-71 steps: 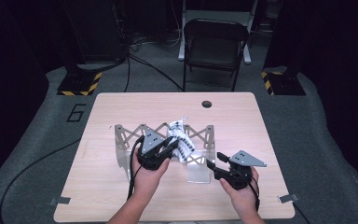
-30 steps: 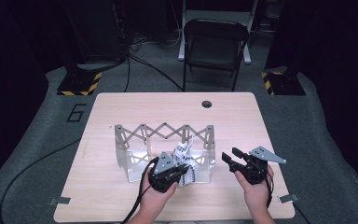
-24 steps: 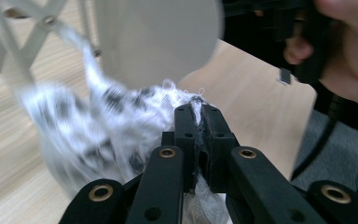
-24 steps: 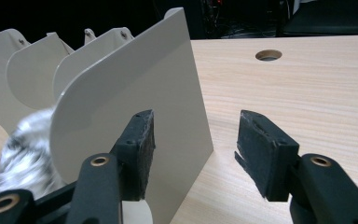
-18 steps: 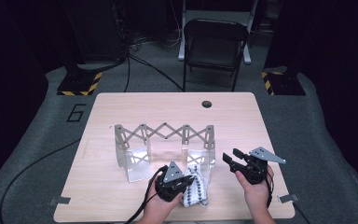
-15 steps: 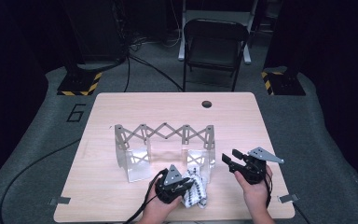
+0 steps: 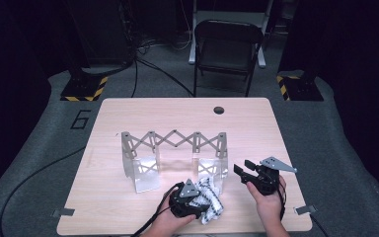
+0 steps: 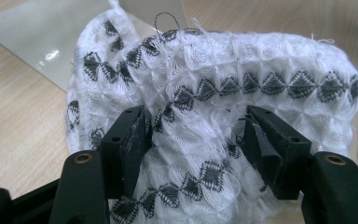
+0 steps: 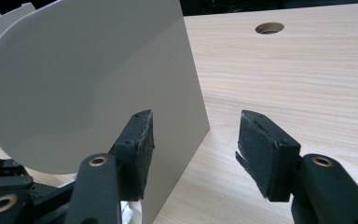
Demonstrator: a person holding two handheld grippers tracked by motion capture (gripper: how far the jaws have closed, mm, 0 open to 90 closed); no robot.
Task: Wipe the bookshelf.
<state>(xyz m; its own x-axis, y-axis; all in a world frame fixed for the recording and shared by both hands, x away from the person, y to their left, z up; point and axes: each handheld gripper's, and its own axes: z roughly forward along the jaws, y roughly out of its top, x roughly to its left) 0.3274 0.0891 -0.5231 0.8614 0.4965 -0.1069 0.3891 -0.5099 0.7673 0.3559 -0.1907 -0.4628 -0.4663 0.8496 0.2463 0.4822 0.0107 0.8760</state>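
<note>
The left claw (image 8: 193,140) has just been opening, releasing the patterned cloth (image 8: 223,84) lying between its jaws on the worktop (image 7: 128,118). The right claw (image 9: 196,144) hangs released beside the rack (image 7: 173,140). Next, the left claw likely backs away.

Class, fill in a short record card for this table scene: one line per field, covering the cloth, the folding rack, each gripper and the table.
cloth: white cloth with black diamond pattern, crumpled on the table near its front edge
left gripper: left gripper jaws have just been opening; cloth lies between them, pads apart from it
right gripper: right gripper open, nothing between the jaws, beside the rack's right end panel
rack: grey folding rack with scissor lattice, standing mid-table behind the cloth
table: wooden table with a round hole near the far edge
</note>
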